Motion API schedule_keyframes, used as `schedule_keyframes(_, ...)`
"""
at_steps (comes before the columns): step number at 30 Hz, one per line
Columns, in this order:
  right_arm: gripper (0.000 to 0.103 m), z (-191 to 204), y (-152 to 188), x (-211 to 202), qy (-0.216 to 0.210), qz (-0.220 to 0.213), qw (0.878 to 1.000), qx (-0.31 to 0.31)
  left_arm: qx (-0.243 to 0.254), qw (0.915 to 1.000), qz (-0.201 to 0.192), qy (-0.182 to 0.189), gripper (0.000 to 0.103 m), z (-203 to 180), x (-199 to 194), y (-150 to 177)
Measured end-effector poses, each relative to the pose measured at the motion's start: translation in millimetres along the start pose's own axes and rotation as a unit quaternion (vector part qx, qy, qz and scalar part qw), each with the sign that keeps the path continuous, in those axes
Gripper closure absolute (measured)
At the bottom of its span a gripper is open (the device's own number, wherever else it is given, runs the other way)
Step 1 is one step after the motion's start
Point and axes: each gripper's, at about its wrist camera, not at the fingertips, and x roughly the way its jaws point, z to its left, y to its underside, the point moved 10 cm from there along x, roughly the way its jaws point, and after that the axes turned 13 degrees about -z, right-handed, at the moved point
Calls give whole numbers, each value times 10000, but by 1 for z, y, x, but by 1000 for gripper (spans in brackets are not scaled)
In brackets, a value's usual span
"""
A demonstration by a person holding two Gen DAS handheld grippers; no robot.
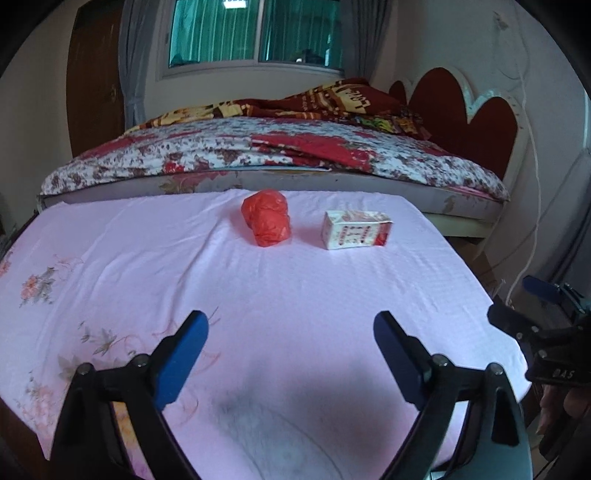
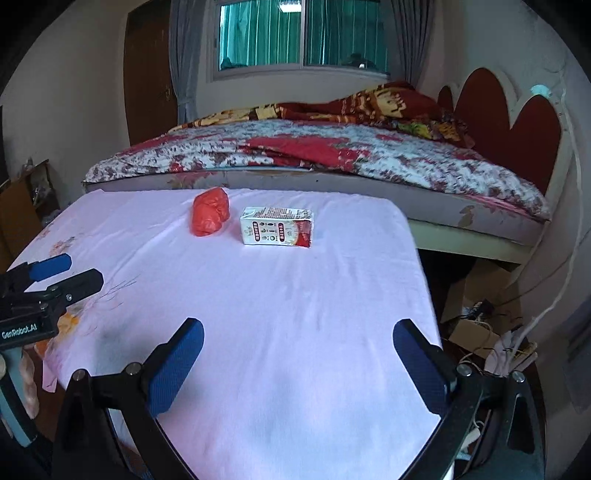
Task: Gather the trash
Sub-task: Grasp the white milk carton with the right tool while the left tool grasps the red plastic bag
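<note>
A crumpled red plastic bag lies near the far edge of the pink cloth-covered table; it also shows in the right wrist view. A white and red drink carton lies on its side just right of the bag, also in the right wrist view. My left gripper is open and empty over the near part of the table. My right gripper is open and empty near the table's right front edge. Each gripper shows at the edge of the other's view.
A bed with a floral quilt stands right behind the table, with a red headboard at the right. Boxes and cables lie on the floor right of the table. A window is at the back.
</note>
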Motion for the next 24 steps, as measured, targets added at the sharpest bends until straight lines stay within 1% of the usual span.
schedule_keyframes(6, 0, 10, -1, 75, -80, 297, 9995, -79, -115, 9999, 91, -29, 12, 12, 36, -1)
schedule_keyframes(8, 0, 12, -1, 103, -76, 403, 9991, -76, -71, 9999, 95, -27, 12, 13, 48, -4)
schedule_keyframes(12, 0, 12, 1, 148, -126, 597, 9981, -3, -35, 9999, 145, -15, 12, 13, 69, -8)
schedule_keyframes(18, 0, 10, 0, 213, -199, 891, 9958, 42, -250, 9994, 254, 31, 12, 19, 97, -4)
schedule_keyframes(21, 0, 9, -7, 241, -248, 924, 9953, 145, -301, 9990, 331, 54, 12, 19, 112, -2)
schedule_keyframes(24, 0, 10, -19, 267, -281, 917, 9951, 224, -234, 9991, 360, 8, 12, 19, 129, -8)
